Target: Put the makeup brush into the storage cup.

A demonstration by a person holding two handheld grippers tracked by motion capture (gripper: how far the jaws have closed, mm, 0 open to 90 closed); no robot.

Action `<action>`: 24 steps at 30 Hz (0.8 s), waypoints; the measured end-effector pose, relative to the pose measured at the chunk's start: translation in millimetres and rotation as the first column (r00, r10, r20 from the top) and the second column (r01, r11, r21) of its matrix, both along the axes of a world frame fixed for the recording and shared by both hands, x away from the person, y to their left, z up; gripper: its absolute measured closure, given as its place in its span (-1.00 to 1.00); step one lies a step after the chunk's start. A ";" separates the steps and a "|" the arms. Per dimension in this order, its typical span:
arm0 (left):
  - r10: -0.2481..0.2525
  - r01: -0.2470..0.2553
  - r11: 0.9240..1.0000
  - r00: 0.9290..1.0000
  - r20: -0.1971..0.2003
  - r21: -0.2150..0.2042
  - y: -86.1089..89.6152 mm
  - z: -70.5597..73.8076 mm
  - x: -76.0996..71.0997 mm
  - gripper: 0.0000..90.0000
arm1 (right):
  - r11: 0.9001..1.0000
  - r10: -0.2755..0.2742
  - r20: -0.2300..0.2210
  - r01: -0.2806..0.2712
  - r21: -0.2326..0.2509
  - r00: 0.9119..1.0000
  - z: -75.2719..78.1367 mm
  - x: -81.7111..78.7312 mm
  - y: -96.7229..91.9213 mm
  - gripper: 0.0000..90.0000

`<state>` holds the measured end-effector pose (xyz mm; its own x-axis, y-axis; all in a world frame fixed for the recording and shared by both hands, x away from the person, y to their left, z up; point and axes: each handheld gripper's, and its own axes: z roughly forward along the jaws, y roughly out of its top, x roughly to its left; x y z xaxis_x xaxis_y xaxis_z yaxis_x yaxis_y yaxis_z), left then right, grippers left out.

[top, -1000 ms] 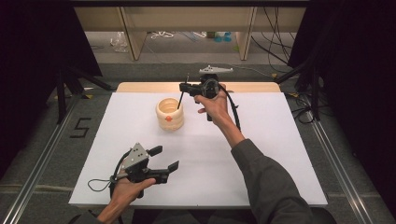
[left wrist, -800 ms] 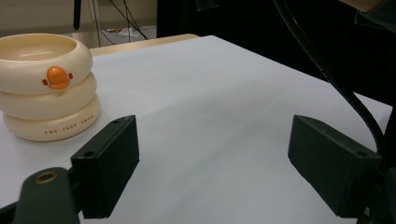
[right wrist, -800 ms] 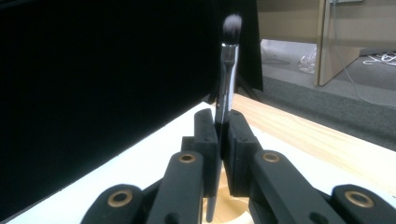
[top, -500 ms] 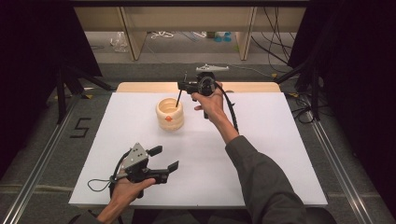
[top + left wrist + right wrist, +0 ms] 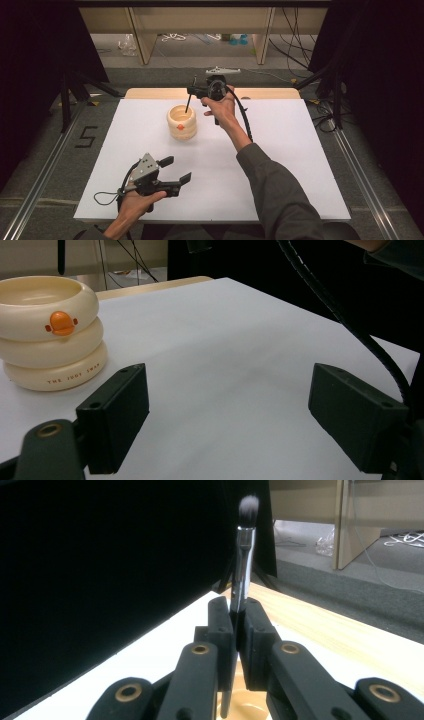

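Note:
A cream holder [image 5: 181,121] made of stacked rings, with an orange beak on its side, stands on the white board [image 5: 280,150] at the back middle. My right gripper [image 5: 193,91] is just above and behind it, shut on a black makeup brush [image 5: 188,103]. In the right gripper view the pads [image 5: 220,620] pinch the brush [image 5: 244,555] at its handle, bristles up. Its lower end [image 5: 61,255] hangs over the holder's opening [image 5: 47,335]. My left gripper [image 5: 176,169] rests open near the board's front left, and nothing is between its fingers [image 5: 117,410].
A wooden strip [image 5: 150,93] runs along the board's back edge. The right gripper's black cable [image 5: 245,117] trails along the forearm. Dark curtains stand on both sides, with shelving legs and loose cables on the floor behind.
My right gripper, still holding the brush, has drifted slightly back and left above the holder. The left gripper has stayed where it was.

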<state>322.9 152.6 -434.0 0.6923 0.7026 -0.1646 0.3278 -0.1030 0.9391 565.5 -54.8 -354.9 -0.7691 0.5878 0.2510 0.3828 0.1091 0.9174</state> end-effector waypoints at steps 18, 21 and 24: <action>-0.009 0.009 1.000 1.000 0.011 0.008 0.9 0.8 0.3 -0.65 | 1.000 -0.006 -0.006 0.006 -0.026 1.000 -13.1 6.4 8.3 0.90; -0.010 0.010 1.000 1.000 0.012 0.007 1.1 0.7 0.4 -0.65 | 1.000 -0.006 0.003 0.006 -0.030 1.000 -14.9 7.5 8.8 0.90; -0.011 0.010 1.000 1.000 0.013 0.005 1.2 0.8 0.3 -0.65 | 1.000 -0.006 -0.019 0.006 -0.031 1.000 -15.9 7.6 9.6 0.90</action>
<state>323.2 153.8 -433.2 0.7017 0.6961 -0.1519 0.3147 -0.1115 0.9426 573.1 -45.3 -370.8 -0.7609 0.6000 0.2470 0.4007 0.1352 0.9062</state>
